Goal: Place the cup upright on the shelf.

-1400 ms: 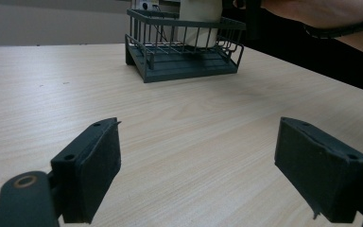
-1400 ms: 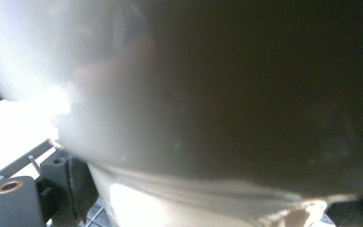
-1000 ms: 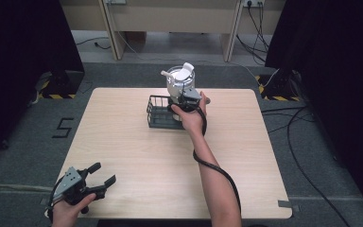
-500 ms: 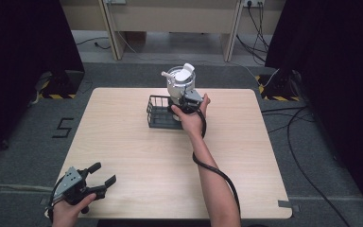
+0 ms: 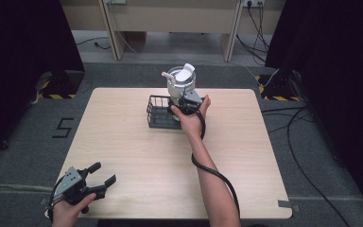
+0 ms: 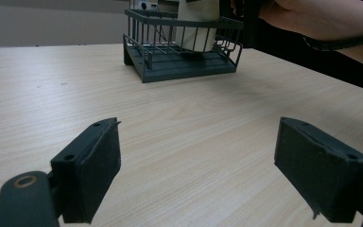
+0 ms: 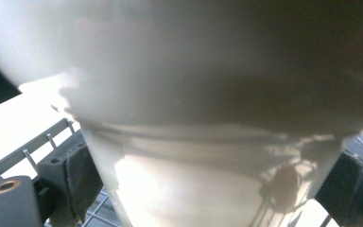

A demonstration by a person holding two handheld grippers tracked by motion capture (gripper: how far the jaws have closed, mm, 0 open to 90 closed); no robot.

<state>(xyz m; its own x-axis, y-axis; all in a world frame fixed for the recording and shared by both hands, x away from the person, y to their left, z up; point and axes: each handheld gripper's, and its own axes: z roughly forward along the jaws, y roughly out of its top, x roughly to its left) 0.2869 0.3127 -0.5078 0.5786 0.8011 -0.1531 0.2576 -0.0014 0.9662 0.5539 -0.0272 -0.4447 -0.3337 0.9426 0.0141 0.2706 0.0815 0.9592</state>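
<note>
Worktop (image 5: 137, 156): we see a pale wood-grain top, and the things on it sit toward its far middle.

Wire basket (image 5: 160, 113): dark, open-topped, standing flat on the worktop at the far middle; in the left gripper view (image 6: 179, 47) we see it ahead, well apart from that claw.

White jug (image 5: 179, 82): we see a pale vessel with a spout and a white lid, upright at the basket's right end; in the left gripper view its lower body (image 6: 196, 26) stands inside the basket's wire wall. We cannot tell whether its base rests on the basket floor.

Right claw (image 5: 182, 101): held by the right hand (image 5: 191, 118) with the arm stretched across the worktop. In the right gripper view the jug (image 7: 194, 118) sits between the two jaws, each pad against its lower wall, so we read the claw as gripping the jug.

Left claw (image 5: 101, 176): held by the left hand (image 5: 68, 210) at the near left corner, low over the worktop. In the left gripper view (image 6: 198, 175) its jaws stand wide apart with bare wood between them, holding nothing.

Cable (image 5: 212, 172): black, trailing along the right forearm from the right claw.
</note>
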